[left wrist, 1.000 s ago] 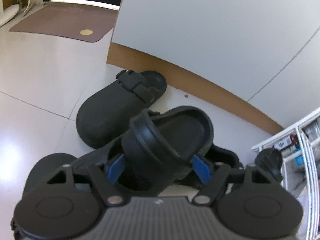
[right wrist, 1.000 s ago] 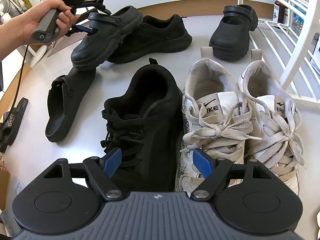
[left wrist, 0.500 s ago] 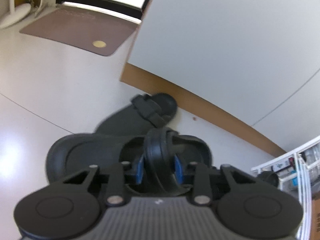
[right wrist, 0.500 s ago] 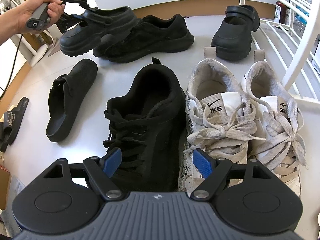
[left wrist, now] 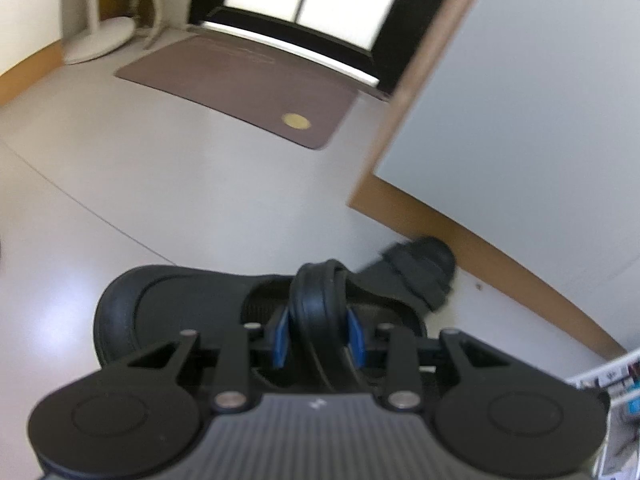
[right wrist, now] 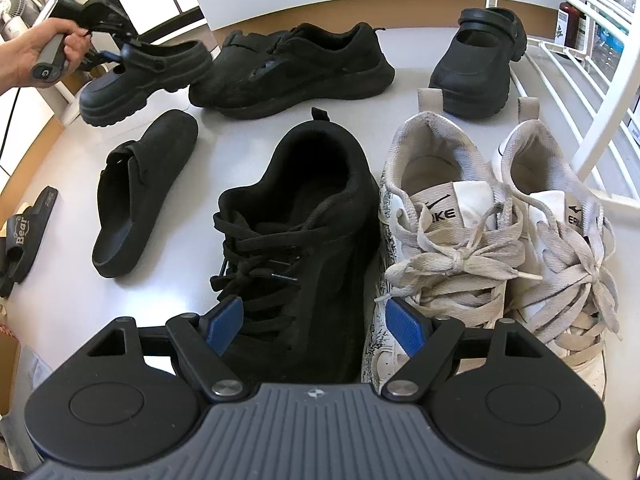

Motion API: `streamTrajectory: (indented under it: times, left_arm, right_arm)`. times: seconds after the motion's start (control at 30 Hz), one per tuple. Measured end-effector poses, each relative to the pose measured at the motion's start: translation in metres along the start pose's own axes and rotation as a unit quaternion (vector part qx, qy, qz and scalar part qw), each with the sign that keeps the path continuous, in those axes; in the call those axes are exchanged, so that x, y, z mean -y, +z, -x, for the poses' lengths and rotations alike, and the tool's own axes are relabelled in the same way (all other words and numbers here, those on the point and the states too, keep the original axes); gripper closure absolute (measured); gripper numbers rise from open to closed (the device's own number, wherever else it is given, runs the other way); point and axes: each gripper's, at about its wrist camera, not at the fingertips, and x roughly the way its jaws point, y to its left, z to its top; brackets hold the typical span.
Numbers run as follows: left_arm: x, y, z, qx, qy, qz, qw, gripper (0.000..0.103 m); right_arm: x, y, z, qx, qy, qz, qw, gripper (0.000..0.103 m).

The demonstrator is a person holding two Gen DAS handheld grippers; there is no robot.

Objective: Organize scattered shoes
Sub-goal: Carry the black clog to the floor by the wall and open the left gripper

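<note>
Black clog (right wrist: 146,80) hangs in the air by its heel strap (left wrist: 318,304), which the left hand-held gripper (left wrist: 319,334) has pinched between its blue pads, jaws closed tight on it. The clog's long axis runs roughly level, toe pointing down-left in the right wrist view and away from the sneakers. That view shows the lug sole off the floor, above a black mule (right wrist: 140,196), plus the person's hand (right wrist: 38,54) on the grip; the left wrist view shows only the clog's top and opening, blurred, with a brown doormat (left wrist: 240,88) beyond. Right hand-held gripper (right wrist: 316,326) is spread wide with nothing in it, poised over the toe of a black laced sneaker (right wrist: 296,240), heel pointing away. White sneaker pair (right wrist: 496,236) touches its right side. Another black sneaker (right wrist: 292,68) lies crosswise behind, matching clog (right wrist: 478,66) near the white rack (right wrist: 592,80).
</note>
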Motion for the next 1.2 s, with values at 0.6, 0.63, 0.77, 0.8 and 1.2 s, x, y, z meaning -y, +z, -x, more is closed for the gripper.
streamTrajectory:
  times: [0.6, 0.63, 0.77, 0.8, 1.2]
  left_arm:
    - [-0.075, -0.002, -0.03, -0.006, 0.071, 0.034, 0.9969, 0.07]
    - [-0.078, -0.003, -0.032, -0.007, 0.076, 0.034, 0.9965, 0.07]
    - [-0.085, -0.006, -0.043, -0.023, 0.114, 0.015, 0.9931, 0.064]
    - [-0.086, -0.005, -0.041, -0.023, 0.111, 0.017, 0.9934, 0.05]
    - [-0.062, 0.012, -0.014, -0.025, 0.091, 0.014, 0.9955, 0.036]
  right_arm:
    - [-0.004, -0.006, -0.005, -0.013, -0.002, 0.008, 1.0, 0.02]
    - [-0.004, -0.006, -0.006, -0.014, -0.003, 0.008, 1.0, 0.02]
    - [-0.005, -0.007, -0.006, -0.015, -0.003, 0.009, 1.0, 0.02]
    - [-0.005, -0.007, -0.006, -0.014, -0.003, 0.009, 1.0, 0.02]
    - [-0.004, -0.001, -0.001, 0.003, 0.004, 0.0, 1.0, 0.02]
